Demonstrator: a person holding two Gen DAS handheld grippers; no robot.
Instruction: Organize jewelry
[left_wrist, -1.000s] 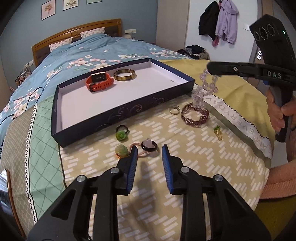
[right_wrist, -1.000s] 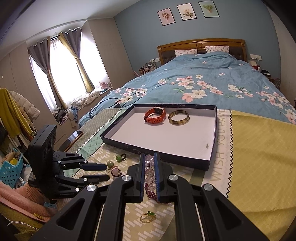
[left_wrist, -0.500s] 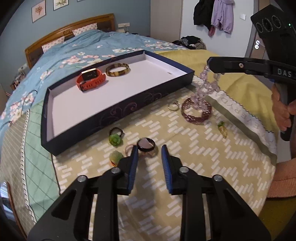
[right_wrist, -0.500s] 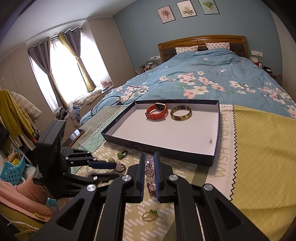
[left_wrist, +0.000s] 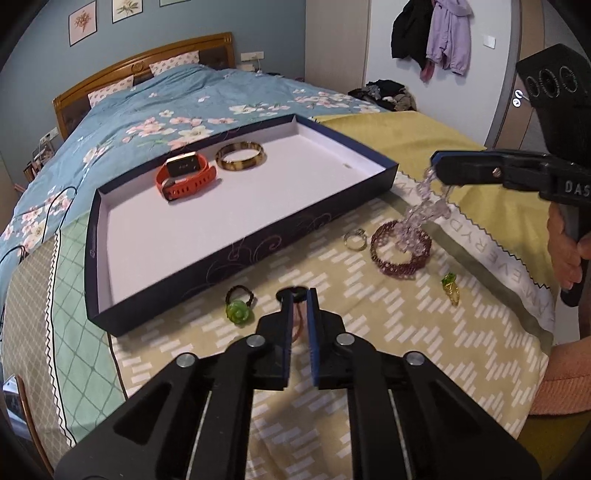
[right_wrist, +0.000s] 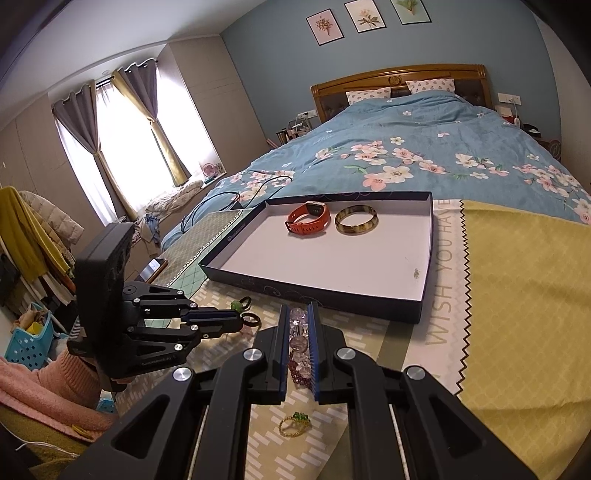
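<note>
Between left tongs (left_wrist: 300, 293), newly narrowed: black ring (left_wrist: 291, 294).

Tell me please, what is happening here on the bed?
A person sorts jewelry into a dark tray that already holds an orange watch and a bangle. The right gripper holds up a clear bead bracelet. The left gripper has just been closing on a dark ring.

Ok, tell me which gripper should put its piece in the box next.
Right. The right gripper holds the clear bead bracelet hanging close to the box; the left gripper has just closed its jaws low at the cloth by the black ring.
</note>
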